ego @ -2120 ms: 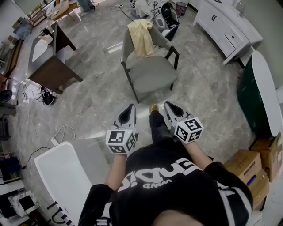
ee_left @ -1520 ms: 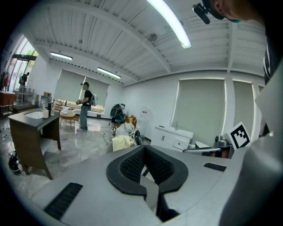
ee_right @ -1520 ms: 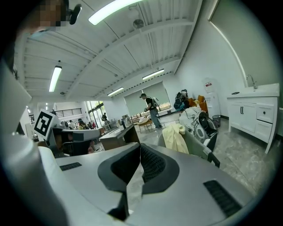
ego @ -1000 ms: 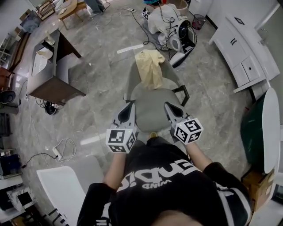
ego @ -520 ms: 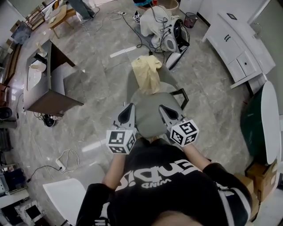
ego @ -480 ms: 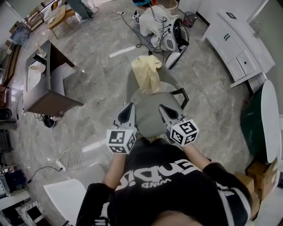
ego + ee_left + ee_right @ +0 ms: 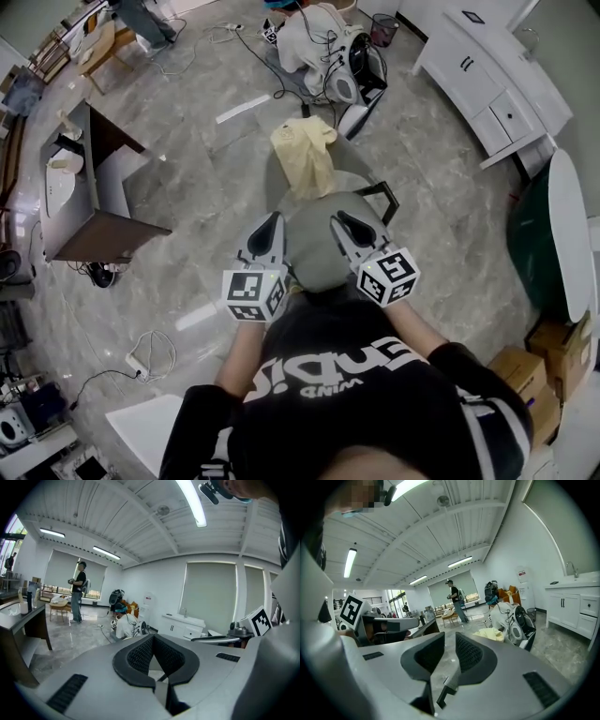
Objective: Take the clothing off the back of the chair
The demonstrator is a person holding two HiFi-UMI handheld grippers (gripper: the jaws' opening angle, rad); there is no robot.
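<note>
Hanging over the back of the grey chair [image 7: 323,248], the pale yellow clothing [image 7: 302,157] drapes down towards the seat, untouched. We hold both grippers near the seat's front, well short of the garment. Our left gripper [image 7: 269,223] has its jaws pressed together on nothing, and our right gripper [image 7: 343,223] is likewise closed and empty. A white cabinet [image 7: 487,70] stands beyond the chair, off to the right
</note>
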